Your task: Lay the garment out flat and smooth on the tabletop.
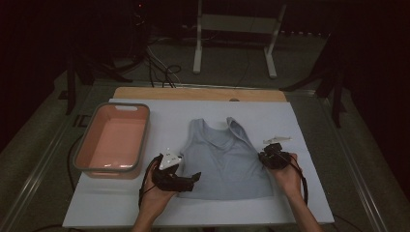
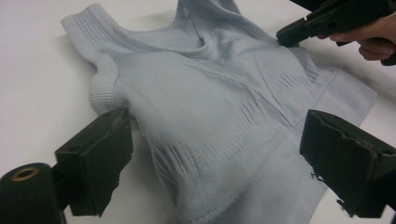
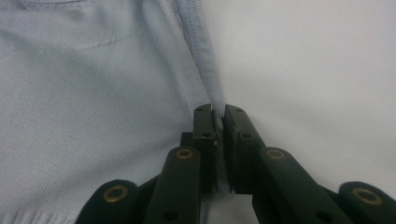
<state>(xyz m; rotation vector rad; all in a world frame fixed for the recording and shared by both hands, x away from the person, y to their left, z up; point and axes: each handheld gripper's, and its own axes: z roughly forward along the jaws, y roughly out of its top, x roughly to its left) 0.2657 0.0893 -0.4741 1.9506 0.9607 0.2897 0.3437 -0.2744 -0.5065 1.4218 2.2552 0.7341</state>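
Fabric first: we see a pale blue vest (image 1: 223, 159) lying flat near the middle of the white board (image 1: 309, 193), closer to its front edge. Our right gripper (image 3: 218, 122) has its jaws clamped on the vest's ribbed side edge. Our left gripper (image 2: 212, 154) holds its jaws wide apart over the vest's other side, gripping nothing. A pink tub (image 1: 82, 154) sits at the board's left edge.

No legible text, label, brand, number or sign on any surface in the three views; dim light, low detail.
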